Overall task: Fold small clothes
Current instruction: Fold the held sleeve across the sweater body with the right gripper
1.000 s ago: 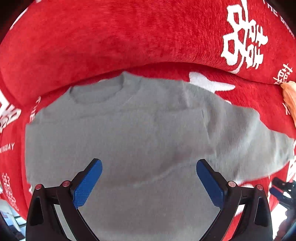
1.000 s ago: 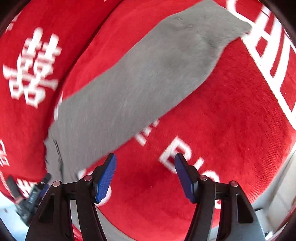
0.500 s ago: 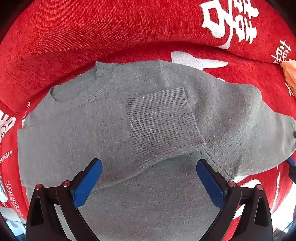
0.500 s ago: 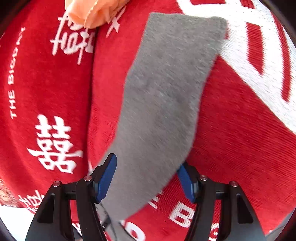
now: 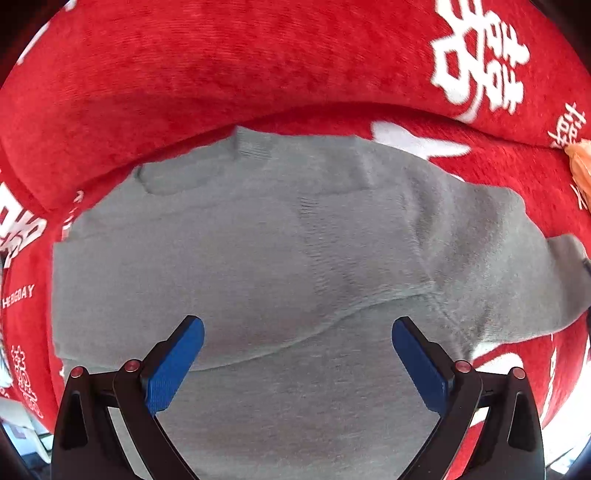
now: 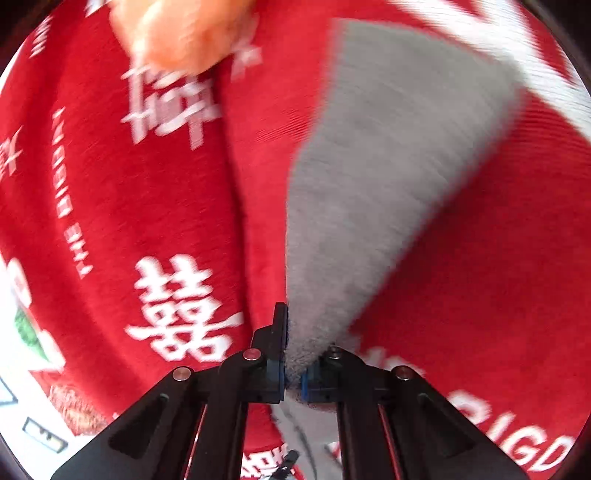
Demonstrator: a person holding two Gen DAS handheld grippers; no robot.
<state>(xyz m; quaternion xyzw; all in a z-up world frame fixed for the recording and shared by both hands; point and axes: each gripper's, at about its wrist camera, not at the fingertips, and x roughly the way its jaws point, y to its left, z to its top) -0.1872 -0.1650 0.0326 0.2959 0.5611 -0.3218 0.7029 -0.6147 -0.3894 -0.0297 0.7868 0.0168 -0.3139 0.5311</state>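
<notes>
Grey sweater (image 5: 258, 266) lies flat on the red cover (image 5: 221, 74), neck toward the backrest, body spread wide so both sleeves can be folded in over it. One sleeve already lies across the chest, its diagonal edge running across the torso just ahead of the left gripper (image 5: 297, 354). That one hovers over the lower torso, jaws wide apart, gripping nothing; probably parked there to be ready to pin or smooth the body while the other side gets worked. Right gripper (image 6: 293, 363) is clamped tight on the other sleeve (image 6: 388, 177), pinched at a narrow bunched part of the cloth; I can't tell exactly which part of the sleeve. The rest of it fans out ahead of the fingers over the red cover. Holding at one narrow point lets the sleeve hang and swing as one flap, so it can be carried over the torso. View is motion-blurred, so cloth edges are soft. Orange cloth (image 6: 177, 33) sits at the top of the right view, near the sleeve's far end but not touching it, likely next in queue. Judgement: mid second-sleeve fold; body fold not yet done. Risk: a thin pinch on thick knit could slip.
</notes>
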